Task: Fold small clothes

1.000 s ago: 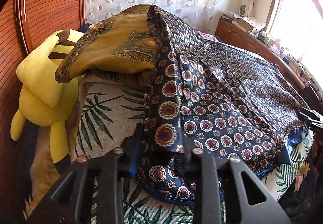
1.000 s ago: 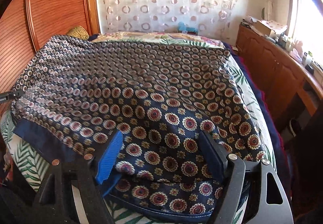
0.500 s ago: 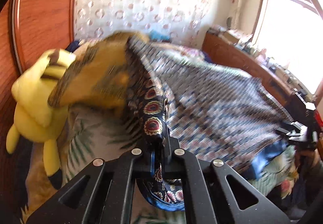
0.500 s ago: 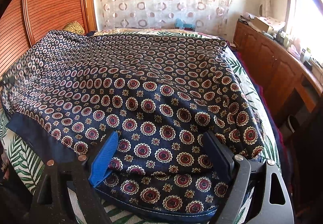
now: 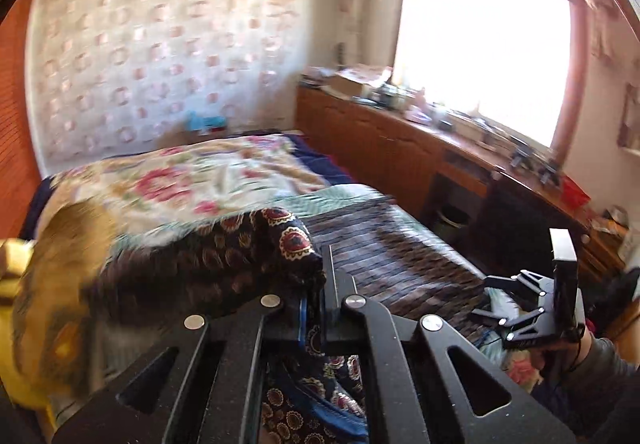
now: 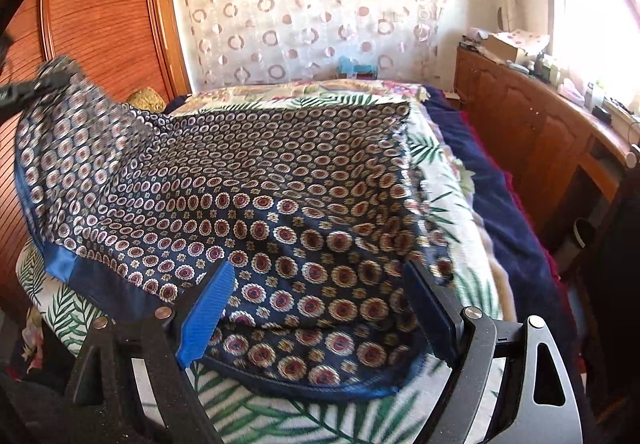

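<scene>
1. The patterned navy garment lies spread over the bed, its left corner lifted.
2. The left gripper is clamped on that corner; a shallow pinch could slip.
3. The right gripper stands wide over the near hem, holding nothing, so the cloth may drag.

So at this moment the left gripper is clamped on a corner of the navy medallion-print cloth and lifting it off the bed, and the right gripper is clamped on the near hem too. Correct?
Not quite. The left gripper is shut on the navy medallion-print cloth with that corner raised off the bed, but the right gripper is open: the right wrist view shows its jaws wide apart over the near hem, not pressing it.
</scene>
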Demonstrator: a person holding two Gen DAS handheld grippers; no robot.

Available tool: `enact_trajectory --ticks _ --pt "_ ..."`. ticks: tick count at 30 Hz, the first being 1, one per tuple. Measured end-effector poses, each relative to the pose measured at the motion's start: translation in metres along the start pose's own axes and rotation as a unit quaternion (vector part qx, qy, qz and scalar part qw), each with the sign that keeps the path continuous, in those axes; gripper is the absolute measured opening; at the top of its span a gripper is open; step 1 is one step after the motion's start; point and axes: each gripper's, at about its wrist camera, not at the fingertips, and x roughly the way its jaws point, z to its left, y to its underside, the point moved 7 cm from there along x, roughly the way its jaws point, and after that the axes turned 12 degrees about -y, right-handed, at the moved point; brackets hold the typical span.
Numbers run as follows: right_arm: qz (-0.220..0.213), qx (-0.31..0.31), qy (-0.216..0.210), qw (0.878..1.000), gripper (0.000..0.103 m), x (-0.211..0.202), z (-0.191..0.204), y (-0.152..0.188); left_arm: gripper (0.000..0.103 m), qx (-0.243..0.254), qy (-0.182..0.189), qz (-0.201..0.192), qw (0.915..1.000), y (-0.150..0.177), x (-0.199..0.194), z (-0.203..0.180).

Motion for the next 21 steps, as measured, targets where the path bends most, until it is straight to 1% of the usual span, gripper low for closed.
enact_trajectory --ticks 3,7,13,15,17,18,19,20,21 --pt "-0.008 0.001 0.0 1.0 0.087 -0.011 -0.002 0.004 0.004 0.024 0.022 0.0 0.9994 -0.013 0.008 -0.034" --pt "-0.019 0.005 0.002 1.0 0.087 -0.027 -0.007 0.007 0.004 0.047 0.047 0.004 0.9978 -0.028 0.016 -0.068" --pt "-0.039 0.019 0.004 0.999 0.087 -0.042 -0.019 0.01 0.004 0.079 0.074 0.012 0.994 -0.038 0.024 -0.115" --pt "-0.043 0.024 0.004 0.999 0.087 -0.048 -0.023 0.012 0.004 0.089 0.074 0.025 0.993 -0.036 0.03 -0.124" --pt "-0.045 0.027 0.005 0.999 0.087 -0.048 -0.026 0.013 0.005 0.103 0.059 0.035 0.9923 -0.031 0.039 -0.128" --pt "-0.044 0.028 0.006 0.999 0.087 -0.048 -0.028 0.014 0.005 0.108 0.059 0.041 0.9915 -0.027 0.043 -0.128" --pt "-0.044 0.029 0.006 0.999 0.087 -0.049 -0.03 0.015 0.008 0.108 0.061 0.045 0.9912 -0.025 0.045 -0.13" --pt "-0.043 0.029 0.007 0.999 0.087 -0.052 -0.029 0.016 0.016 0.106 0.065 0.05 0.9909 -0.024 0.049 -0.131" --pt "-0.042 0.03 0.009 0.999 0.087 -0.054 -0.029 0.017 0.022 0.102 0.07 0.054 0.9908 -0.022 0.05 -0.13"
